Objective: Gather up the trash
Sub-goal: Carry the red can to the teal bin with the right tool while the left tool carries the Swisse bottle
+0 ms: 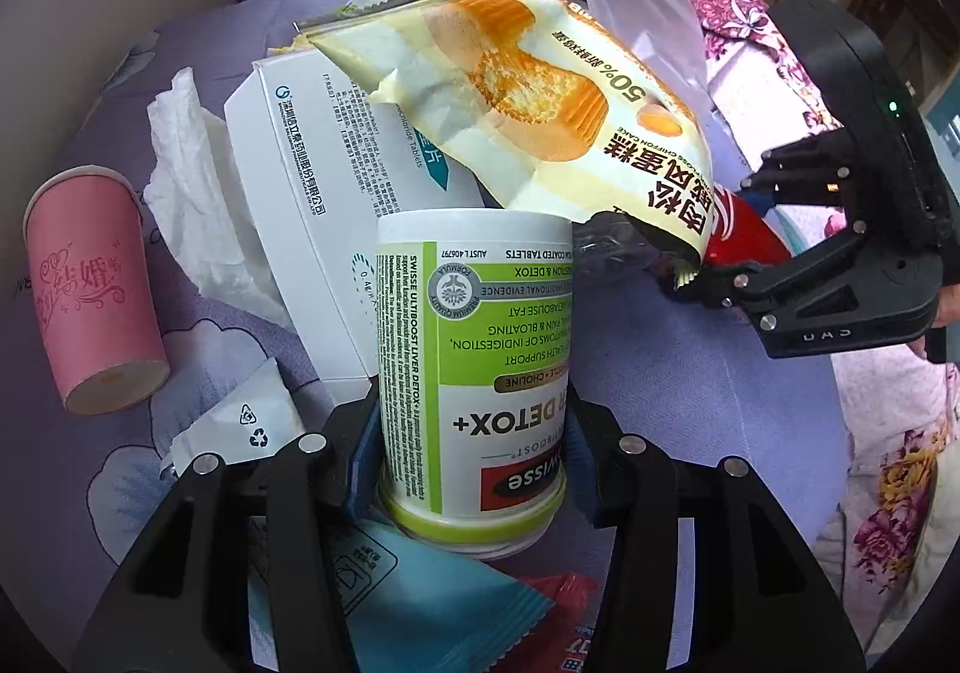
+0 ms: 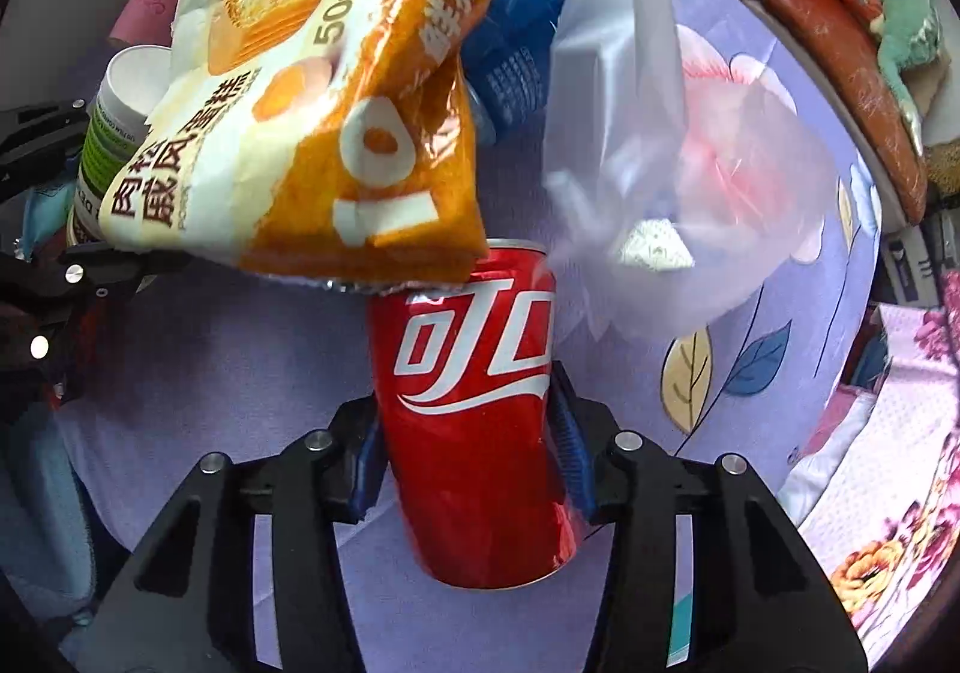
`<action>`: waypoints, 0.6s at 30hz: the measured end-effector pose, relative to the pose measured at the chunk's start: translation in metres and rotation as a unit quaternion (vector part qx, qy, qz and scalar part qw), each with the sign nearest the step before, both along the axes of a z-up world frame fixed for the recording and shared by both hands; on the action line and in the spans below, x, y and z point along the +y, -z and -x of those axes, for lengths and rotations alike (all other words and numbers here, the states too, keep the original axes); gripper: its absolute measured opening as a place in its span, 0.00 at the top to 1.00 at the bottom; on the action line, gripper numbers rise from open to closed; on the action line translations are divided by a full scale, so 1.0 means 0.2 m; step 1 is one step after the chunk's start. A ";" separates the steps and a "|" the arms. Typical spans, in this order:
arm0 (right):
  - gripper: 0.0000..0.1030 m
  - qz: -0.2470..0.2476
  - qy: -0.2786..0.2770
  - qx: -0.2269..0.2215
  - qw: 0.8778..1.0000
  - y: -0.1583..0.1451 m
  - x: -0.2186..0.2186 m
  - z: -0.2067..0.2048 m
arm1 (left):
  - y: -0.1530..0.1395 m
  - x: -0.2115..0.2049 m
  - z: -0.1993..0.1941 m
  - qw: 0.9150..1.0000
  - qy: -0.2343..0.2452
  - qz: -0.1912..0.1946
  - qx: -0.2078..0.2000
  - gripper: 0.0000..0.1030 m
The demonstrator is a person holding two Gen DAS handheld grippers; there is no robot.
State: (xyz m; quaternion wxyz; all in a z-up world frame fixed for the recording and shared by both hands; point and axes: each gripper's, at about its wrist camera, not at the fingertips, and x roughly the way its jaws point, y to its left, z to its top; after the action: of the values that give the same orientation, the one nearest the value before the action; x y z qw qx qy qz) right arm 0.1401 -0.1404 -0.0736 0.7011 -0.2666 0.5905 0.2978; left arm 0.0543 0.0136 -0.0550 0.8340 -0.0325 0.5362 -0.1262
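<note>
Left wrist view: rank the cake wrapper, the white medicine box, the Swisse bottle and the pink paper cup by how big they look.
1. Cake wrapper
2. White medicine box, partly covered, so unsure against the wrapper
3. Swisse bottle, nearest the camera, so enlarged
4. Pink paper cup

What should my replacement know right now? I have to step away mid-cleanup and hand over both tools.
Left tool: shut on the supplement bottle.
Right tool: shut on the red cola can.
The cake wrapper hangs over both items, beside a clear plastic bag.
Left on the purple cloth: pink paper cup, tissue, white medicine box, small sachets.
Done: both items gripped; neither bagged yet.
</note>
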 end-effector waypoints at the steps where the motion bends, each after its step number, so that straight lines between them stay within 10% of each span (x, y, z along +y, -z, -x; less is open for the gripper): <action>1: 0.56 -0.010 0.017 0.006 1.000 -0.01 -0.03 0.02 | -0.02 0.00 0.01 1.000 0.001 0.007 -0.002 0.50; 18: 0.56 -0.145 0.212 0.004 0.966 -0.16 -0.59 0.39 | -0.45 -0.14 0.16 0.996 0.023 0.055 -0.060 0.50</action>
State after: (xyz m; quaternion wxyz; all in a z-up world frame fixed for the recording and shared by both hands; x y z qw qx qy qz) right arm 0.0618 -0.2579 -0.0408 0.7769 -0.0291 0.5871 0.2258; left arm 0.0224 -0.0136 0.0356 0.8582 -0.0584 0.4784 -0.1768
